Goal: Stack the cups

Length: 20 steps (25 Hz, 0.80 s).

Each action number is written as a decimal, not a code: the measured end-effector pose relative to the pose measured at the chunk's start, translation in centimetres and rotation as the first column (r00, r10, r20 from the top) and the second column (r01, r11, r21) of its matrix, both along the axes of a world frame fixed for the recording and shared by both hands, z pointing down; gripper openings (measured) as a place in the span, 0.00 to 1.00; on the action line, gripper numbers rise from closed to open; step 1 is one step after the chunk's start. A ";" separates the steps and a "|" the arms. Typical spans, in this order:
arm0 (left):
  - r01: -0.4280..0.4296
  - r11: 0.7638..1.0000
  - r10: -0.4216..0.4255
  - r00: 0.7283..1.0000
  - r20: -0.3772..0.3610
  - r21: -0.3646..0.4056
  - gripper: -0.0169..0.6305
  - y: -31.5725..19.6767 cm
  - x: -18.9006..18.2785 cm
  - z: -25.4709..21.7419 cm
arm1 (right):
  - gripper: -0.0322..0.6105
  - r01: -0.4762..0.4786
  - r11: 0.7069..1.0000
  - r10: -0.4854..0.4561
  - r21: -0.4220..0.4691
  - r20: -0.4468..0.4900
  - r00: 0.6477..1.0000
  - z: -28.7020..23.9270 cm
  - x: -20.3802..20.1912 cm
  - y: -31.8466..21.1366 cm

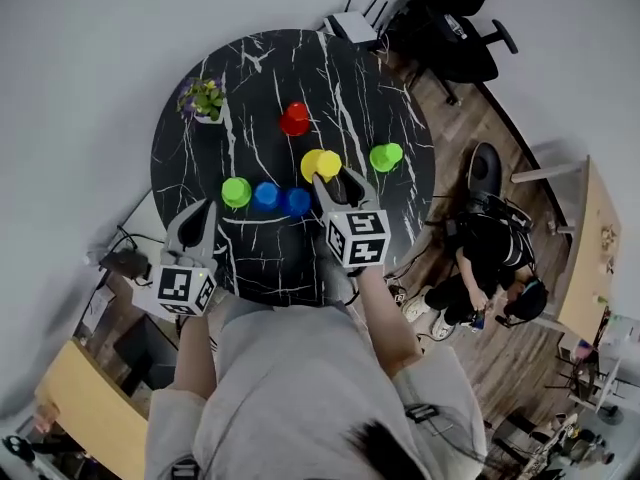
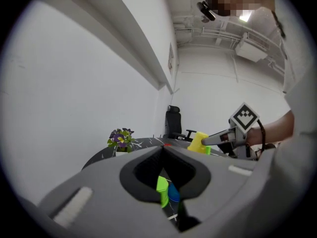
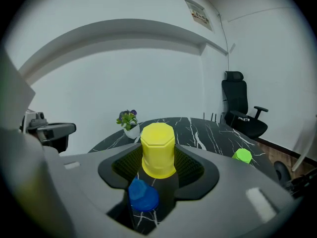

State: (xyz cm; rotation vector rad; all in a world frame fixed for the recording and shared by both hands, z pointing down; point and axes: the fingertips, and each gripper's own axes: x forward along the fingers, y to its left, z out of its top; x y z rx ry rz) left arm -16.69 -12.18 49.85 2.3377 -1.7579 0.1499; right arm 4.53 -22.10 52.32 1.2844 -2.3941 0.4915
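Note:
Upside-down cups stand on the round black marble table (image 1: 260, 78). A green cup (image 1: 236, 191) and two blue cups (image 1: 265, 196) (image 1: 296, 201) form a row near me. A red cup (image 1: 295, 118) stands farther off and another green cup (image 1: 386, 156) at the right. My right gripper (image 1: 333, 180) is shut on a yellow cup (image 3: 158, 150), upside down and lifted off the table, just beyond a blue cup (image 3: 143, 196). My left gripper (image 1: 207, 211) is shut and holds nothing, near the table's front left edge. Past its tips show the green cup (image 2: 162, 190) and a blue cup (image 2: 173, 194).
A small potted plant (image 1: 203, 100) stands at the table's far left edge. A black office chair (image 1: 465, 38) is beyond the table, and a person in dark clothes (image 1: 490, 268) sits low at the right. Wooden furniture (image 1: 585, 248) stands farther right.

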 end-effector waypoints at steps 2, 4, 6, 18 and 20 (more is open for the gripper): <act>-0.041 0.999 0.041 0.999 0.007 0.004 0.12 -0.3 -0.3 -0.2 | 0.37 -0.001 1.000 0.001 0.008 0.004 1.000 -0.8 -1.4 1.4; -0.079 0.997 0.079 0.997 0.015 0.009 0.12 -0.5 -0.4 -0.4 | 0.36 0.006 1.000 -0.006 0.010 0.001 1.000 -1.4 -2.9 2.6; -0.114 0.993 0.114 0.993 0.018 0.011 0.12 -0.6 -0.5 -0.4 | 0.37 0.010 1.000 -0.010 0.008 0.004 1.000 -1.6 -4.3 3.7; -0.262 0.965 0.262 0.965 0.034 0.005 0.12 0.6 -2.7 0.1 | 0.37 -0.011 1.000 0.010 -0.026 -0.032 0.999 0.5 -11.5 7.0; -0.267 0.964 0.267 0.963 0.026 0.001 0.12 0.9 -3.3 0.3 | 0.37 -0.013 0.999 0.012 -0.032 -0.044 0.999 1.1 -12.2 7.2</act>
